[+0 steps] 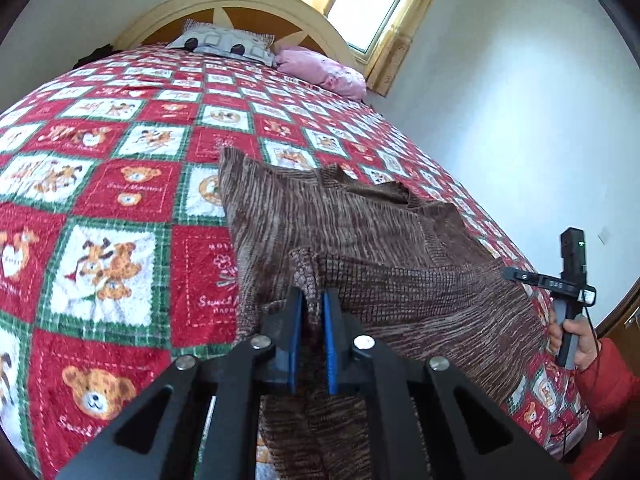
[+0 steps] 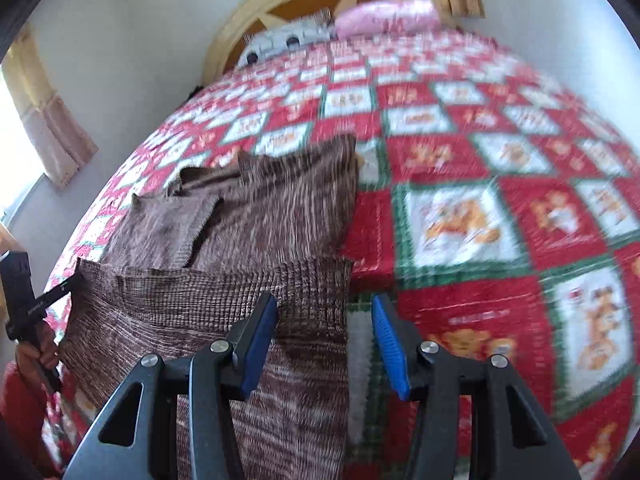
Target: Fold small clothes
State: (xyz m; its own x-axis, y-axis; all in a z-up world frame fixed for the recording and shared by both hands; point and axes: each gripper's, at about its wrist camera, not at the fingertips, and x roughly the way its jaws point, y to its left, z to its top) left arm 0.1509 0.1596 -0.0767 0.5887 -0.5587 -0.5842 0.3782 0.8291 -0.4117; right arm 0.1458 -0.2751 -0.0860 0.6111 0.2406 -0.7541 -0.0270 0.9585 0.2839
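Sweater (image 1: 360, 220), brown knit, spread on the quilt (image 1: 120, 208) near the bed's foot, long axis running toward the headboard (image 1: 256, 0). Ribbed hem corner pinched between nearly closed pads of the left gripper (image 1: 311, 300). Right gripper (image 2: 324, 320) half open, holding nothing, straddling the opposite side edge, cloth under one finger only. Needs shifting onto the hem before closing.

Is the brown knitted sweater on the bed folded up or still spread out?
Partly folded. The brown knitted sweater has a sleeve laid across its body, and the left gripper pinches a raised fold of its ribbed hem.
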